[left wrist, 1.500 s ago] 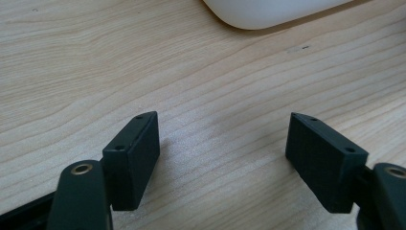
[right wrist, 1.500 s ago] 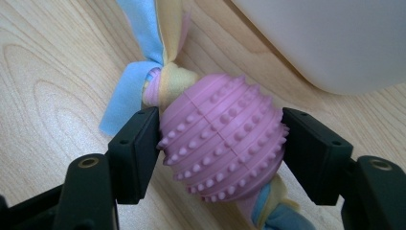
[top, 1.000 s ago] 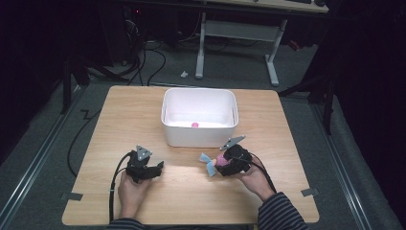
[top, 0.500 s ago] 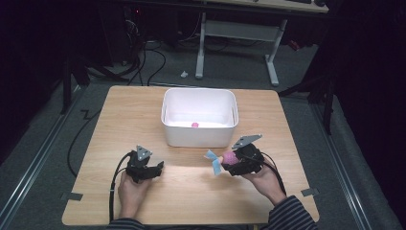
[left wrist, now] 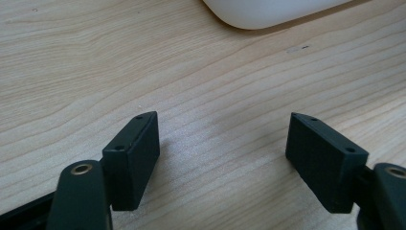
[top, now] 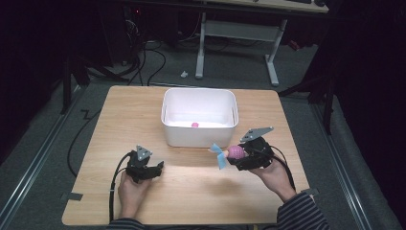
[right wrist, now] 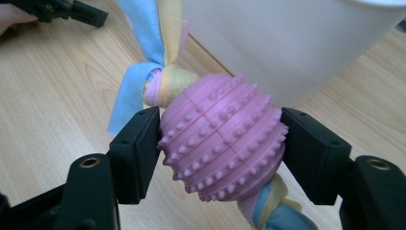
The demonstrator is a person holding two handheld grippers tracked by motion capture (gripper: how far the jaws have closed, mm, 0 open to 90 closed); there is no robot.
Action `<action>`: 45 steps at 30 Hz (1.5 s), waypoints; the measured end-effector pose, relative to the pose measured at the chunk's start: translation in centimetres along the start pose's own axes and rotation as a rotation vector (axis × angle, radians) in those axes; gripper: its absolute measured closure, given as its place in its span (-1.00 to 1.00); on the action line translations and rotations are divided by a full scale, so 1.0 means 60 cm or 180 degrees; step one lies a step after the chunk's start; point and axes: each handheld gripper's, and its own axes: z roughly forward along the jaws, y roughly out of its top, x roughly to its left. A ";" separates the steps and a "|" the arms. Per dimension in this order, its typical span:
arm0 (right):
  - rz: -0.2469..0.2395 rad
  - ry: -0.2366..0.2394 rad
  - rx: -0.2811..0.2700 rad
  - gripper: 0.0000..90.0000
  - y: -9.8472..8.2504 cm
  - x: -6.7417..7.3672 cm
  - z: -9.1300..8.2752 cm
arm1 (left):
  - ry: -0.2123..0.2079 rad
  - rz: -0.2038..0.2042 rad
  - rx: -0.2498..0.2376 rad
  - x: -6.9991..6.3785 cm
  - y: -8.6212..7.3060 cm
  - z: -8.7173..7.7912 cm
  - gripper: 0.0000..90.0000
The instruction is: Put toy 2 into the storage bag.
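Two black jaws of the right gripper [right wrist: 220,148] press against either side of a pink studded rubber ball [right wrist: 221,143], clenched firmly on it, and we see knotted fleece strips [right wrist: 143,76] in blue, yellow and pale pink coming out of the ball at both ends, one bunch fanning upward past the jaws and another trailing below. In the high view we see this right gripper [top: 233,155] held above the table, its jaws pointing toward the middle, with the ball [top: 235,152] at its tip and the blue fleece ends [top: 218,154] hanging free just in front of the white plastic bin [top: 199,139]. The toy is in the air, beside the bin's near right corner and outside it. Moving outward, we find the bin standing near the middle of the light wooden table [top: 191,191], and a small pink object [top: 195,125] lies on its floor close to the near wall. Farther left, the left gripper [top: 155,167] rests low on the table in the person's left hand [top: 131,189], well apart from the toy. In its own view we see its two pads [left wrist: 136,153] standing wide apart over bare wood grain, released, with nothing between them, and the bin's rounded corner [left wrist: 268,12] at the top edge.
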 end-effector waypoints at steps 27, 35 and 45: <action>-0.0076 -0.0195 -0.0264 -0.26 0.112 -0.050 -0.077 | -0.0001 0.0004 0.0003 -0.001 -0.001 -0.001 -0.39; -0.0059 -0.0199 -0.0306 -0.26 0.140 -0.062 -0.077 | -0.0002 0.0003 0.0001 -0.001 -0.001 -0.001 -0.39; -0.0052 -0.0189 -0.0278 -0.26 0.170 -0.075 -0.065 | -0.0006 0.0011 0.0007 -0.001 -0.001 -0.001 -0.39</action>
